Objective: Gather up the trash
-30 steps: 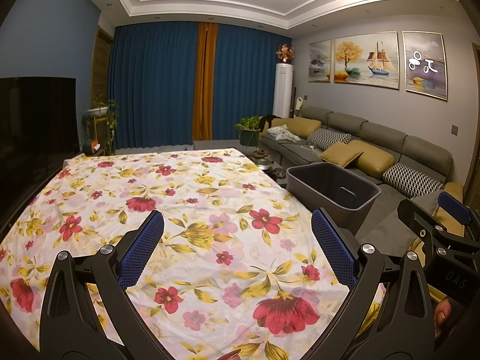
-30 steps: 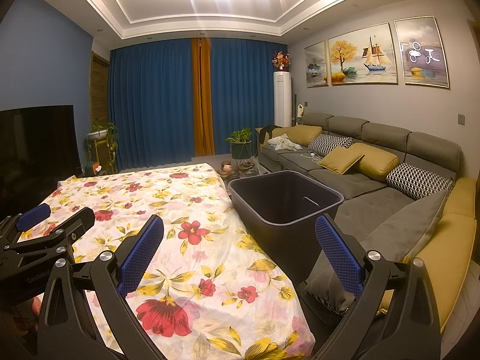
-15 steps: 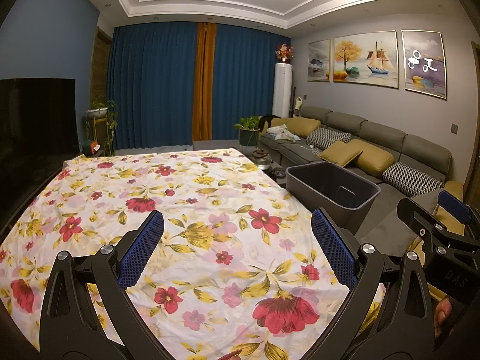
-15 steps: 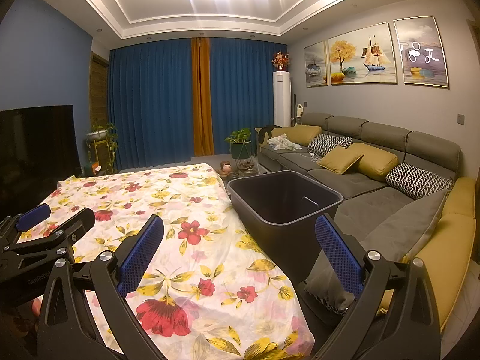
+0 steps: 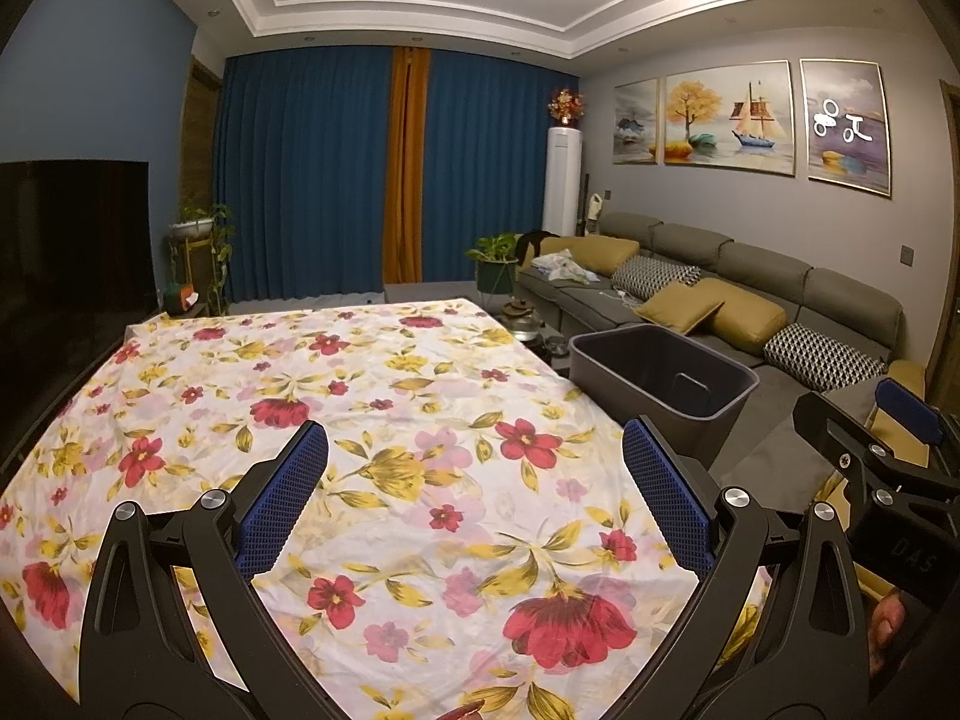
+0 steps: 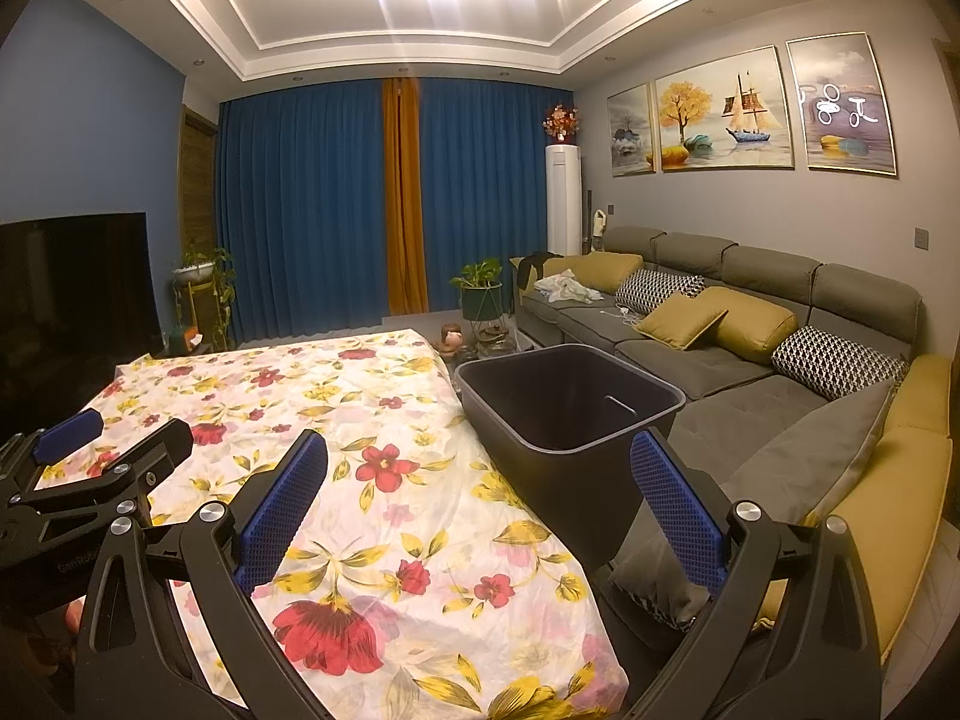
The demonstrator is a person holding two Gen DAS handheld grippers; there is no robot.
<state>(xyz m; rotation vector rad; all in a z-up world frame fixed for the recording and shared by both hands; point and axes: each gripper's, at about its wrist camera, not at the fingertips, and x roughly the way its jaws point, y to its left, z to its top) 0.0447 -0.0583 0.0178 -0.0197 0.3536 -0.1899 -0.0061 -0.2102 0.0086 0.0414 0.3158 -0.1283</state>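
A dark grey bin [image 5: 660,378] [image 6: 570,408] stands at the right edge of a table covered with a flowered cloth [image 5: 360,420] [image 6: 360,450]. Its inside looks dark, and no trash shows on the cloth. My left gripper [image 5: 477,492] hovers open over the near part of the cloth, nothing between its blue pads. My right gripper [image 6: 480,498] is open too, above the table's right edge just in front of the bin. Each gripper appears at the side of the other's view.
A grey sofa [image 6: 750,348] with yellow and patterned cushions runs along the right wall beside the bin. A dark TV screen [image 5: 66,252] stands at the left. Potted plants [image 6: 480,288] and blue curtains [image 5: 312,180] are at the far end.
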